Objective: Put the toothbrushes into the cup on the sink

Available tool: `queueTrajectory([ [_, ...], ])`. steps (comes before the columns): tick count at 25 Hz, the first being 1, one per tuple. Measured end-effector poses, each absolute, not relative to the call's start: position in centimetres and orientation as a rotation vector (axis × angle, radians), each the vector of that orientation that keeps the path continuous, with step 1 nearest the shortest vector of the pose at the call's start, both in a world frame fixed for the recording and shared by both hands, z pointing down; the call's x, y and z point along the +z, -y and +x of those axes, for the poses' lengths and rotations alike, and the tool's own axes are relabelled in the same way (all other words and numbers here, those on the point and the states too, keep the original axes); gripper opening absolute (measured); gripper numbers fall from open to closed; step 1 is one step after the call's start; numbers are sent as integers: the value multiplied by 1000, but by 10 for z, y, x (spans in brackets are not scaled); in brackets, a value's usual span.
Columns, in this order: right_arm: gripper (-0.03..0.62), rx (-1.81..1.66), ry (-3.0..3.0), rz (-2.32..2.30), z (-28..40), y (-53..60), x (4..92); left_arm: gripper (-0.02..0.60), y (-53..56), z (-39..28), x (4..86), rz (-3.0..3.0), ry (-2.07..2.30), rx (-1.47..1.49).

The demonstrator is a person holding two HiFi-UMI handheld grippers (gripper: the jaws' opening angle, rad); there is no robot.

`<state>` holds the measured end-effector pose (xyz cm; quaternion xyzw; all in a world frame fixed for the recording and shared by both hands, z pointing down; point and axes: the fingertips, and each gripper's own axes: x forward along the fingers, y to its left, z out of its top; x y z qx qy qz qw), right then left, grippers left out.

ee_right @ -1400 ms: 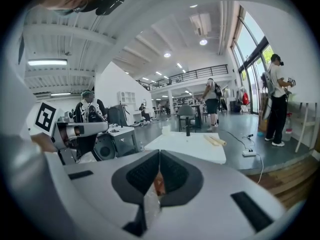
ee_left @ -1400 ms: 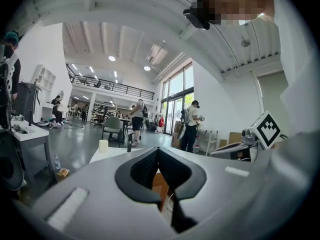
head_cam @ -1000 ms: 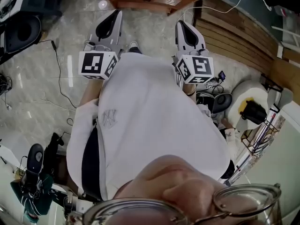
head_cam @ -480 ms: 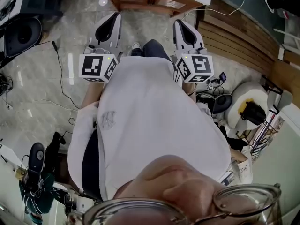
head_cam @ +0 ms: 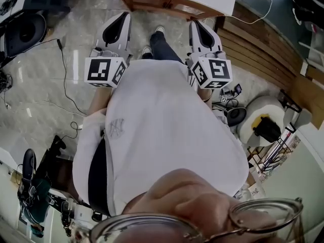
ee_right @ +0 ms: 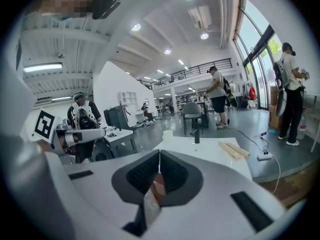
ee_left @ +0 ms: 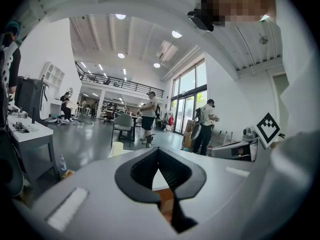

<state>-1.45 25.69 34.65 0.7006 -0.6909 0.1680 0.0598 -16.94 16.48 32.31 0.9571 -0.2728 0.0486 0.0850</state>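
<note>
The marble-patterned floor (head_cam: pixel 50 85) is gleaming glossy and smooth, while the sink cabinet (head_cam: pixel 162 4) is showing warm wood under a smooth white top (ee_right: pixel 215 161). Both the left gripper (ee_left: pixel 158 154) and the right gripper (ee_right: pixel 159 156) are wearing matt pale-grey plastic shells with black ribbed pads (ee_right: pixel 171 174), and the person's white shirt (head_cam: pixel 162 125) is hanging as soft matt cloth.

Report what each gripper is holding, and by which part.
Nothing is held. The left gripper and the right gripper both have their jaws shut tip to tip, with nothing between them.
</note>
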Motion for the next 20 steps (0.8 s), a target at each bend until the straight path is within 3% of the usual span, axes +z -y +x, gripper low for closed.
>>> queueTrajectory([
  [20,9,484,2173,2033,101,-148,345,9,-67,-69,316,2829,973,130],
])
